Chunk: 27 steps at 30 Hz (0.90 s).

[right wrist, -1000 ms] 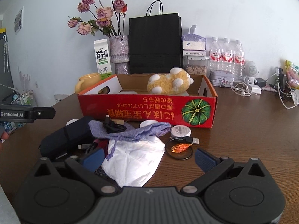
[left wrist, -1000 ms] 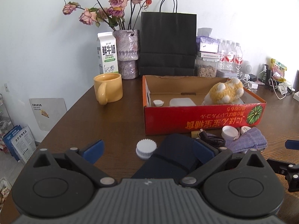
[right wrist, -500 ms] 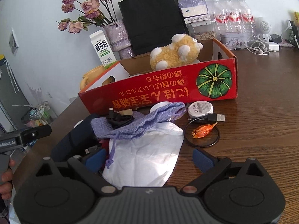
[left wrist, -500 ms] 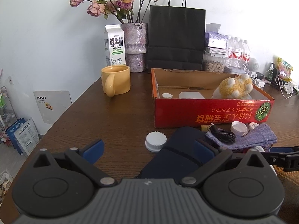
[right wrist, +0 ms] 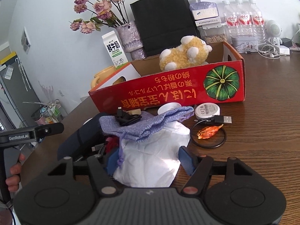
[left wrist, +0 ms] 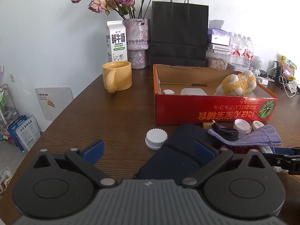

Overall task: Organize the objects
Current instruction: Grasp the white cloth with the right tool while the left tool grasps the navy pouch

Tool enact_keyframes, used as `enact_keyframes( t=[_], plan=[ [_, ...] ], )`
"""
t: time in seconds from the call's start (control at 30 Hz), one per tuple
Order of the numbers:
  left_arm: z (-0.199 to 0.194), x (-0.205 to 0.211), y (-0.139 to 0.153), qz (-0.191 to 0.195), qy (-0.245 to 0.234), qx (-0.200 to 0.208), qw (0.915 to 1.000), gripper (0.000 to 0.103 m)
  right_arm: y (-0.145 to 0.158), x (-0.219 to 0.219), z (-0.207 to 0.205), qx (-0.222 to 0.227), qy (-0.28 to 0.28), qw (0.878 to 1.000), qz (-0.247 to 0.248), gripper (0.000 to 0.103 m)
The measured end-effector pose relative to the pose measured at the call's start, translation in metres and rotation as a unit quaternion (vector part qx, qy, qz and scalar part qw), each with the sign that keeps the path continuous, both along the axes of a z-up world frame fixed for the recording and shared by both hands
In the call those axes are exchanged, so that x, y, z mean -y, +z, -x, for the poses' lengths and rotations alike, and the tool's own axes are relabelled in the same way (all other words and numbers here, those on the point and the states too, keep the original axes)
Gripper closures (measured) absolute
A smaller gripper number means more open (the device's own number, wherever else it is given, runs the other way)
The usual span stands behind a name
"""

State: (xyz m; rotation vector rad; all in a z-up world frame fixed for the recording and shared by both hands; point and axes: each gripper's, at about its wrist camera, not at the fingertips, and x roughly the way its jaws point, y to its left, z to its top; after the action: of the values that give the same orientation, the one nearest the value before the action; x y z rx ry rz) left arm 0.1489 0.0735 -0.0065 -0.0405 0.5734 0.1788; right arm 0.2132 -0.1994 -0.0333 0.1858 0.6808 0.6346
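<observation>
Right gripper [right wrist: 150, 159] jaws just closing around white cloth [right wrist: 150, 155] lying on table [right wrist: 262, 131] before red box [right wrist: 168, 90], contact unclear; left gripper [left wrist: 148, 149] wide open, empty.

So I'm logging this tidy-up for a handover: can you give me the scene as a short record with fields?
surface: brown wooden table
container: red cardboard box, open top
in box: yellow plush toy, small white containers
loose pile in front of box: purple knit pouch, white cloth bag, dark blue case, black cable
left gripper: open, dark blue case between its fingers
right gripper: jaws just been closing around white cloth bag, pads not clearly pressing
</observation>
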Motion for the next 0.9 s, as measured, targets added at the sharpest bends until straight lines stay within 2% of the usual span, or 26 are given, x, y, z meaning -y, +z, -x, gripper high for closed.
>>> enact_keyframes(
  t=[0.1, 0.27, 0.4, 0.57, 0.7, 0.9],
  plan=[
    [0.000, 0.002, 0.000, -0.002, -0.001, -0.001, 1.0000, 0.000, 0.000, 0.006, 0.003, 0.005, -0.003, 1.000, -0.002, 0.045],
    [-0.002, 0.007, -0.001, -0.006, -0.003, -0.004, 1.0000, 0.000, 0.002, 0.018, 0.008, 0.012, -0.007, 1.000, -0.008, 0.047],
    [-0.003, 0.012, -0.001, -0.009, -0.005, -0.006, 0.9999, 0.000, 0.004, 0.027, 0.013, 0.025, -0.006, 1.000, -0.009, 0.057],
    [-0.006, 0.016, -0.003, -0.013, -0.006, -0.012, 0.9998, 0.000, 0.006, 0.030, 0.024, 0.057, -0.010, 0.998, 0.023, 0.064],
    [-0.009, 0.019, -0.006, -0.016, -0.007, -0.018, 0.9997, 0.000, 0.013, 0.030, 0.037, 0.100, -0.018, 0.993, 0.054, 0.065],
    [-0.014, 0.022, -0.014, -0.021, -0.017, -0.038, 0.9989, 0.000, 0.023, 0.036, 0.043, 0.138, -0.037, 0.987, 0.078, 0.065]
  ],
)
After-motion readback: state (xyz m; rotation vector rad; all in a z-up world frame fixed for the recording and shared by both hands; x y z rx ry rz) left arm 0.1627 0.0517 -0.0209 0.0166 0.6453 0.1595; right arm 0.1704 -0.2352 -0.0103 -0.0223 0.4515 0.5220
